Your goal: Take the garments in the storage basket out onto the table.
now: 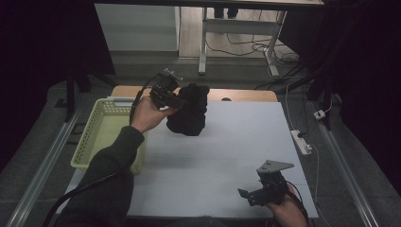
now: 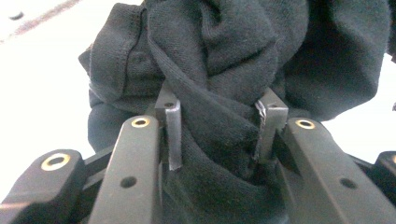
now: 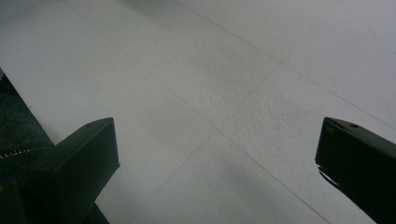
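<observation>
A bunched black garment [image 1: 189,111] hangs over the far middle of the white table [image 1: 213,161], its lower end near or on the surface. My left gripper [image 1: 176,100] holds it from the left, jaws shut on a thick fold of the black garment [image 2: 219,126], which fills the gap between the pads [image 2: 173,135]. My right gripper [image 1: 246,195] rests low at the table's near right edge, pointing left. Its jaws stand wide apart over bare white tabletop [image 3: 224,93] with nothing between them.
A pale yellow plastic basket [image 1: 101,130] stands at the table's left edge, just beside my left forearm. A white power strip [image 1: 301,142] and cables lie on the floor to the right. Desk legs stand beyond the far edge.
</observation>
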{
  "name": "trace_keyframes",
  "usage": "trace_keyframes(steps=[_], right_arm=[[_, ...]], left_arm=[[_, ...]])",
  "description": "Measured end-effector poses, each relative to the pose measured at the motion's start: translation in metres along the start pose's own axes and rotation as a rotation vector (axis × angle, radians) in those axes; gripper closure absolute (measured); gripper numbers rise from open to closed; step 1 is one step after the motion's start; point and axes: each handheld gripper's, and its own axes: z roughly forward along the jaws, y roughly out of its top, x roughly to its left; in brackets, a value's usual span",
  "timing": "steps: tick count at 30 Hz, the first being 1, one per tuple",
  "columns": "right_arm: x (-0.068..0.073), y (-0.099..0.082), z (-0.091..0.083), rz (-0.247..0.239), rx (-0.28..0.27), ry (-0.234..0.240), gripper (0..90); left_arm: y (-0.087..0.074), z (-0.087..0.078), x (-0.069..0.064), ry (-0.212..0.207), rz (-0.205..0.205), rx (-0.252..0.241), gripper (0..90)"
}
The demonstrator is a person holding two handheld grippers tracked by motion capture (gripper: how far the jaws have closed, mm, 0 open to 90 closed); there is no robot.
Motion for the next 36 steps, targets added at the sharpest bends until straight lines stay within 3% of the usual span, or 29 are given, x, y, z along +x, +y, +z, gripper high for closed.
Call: trace_keyframes(steps=[17, 36], right_arm=[[0.0, 0.0, 0.0, -0.008, 0.0, 0.005, 0.0], [0.001, 0.0, 0.0, -0.014, 0.002, 0.006, 0.0]], left_arm=[[0.004, 0.061, -0.015, -0.018, 0.02, 0.021, 62.2], [-0.018, 0.118, -0.011, -0.023, -0.006, 0.057, 61.3]])
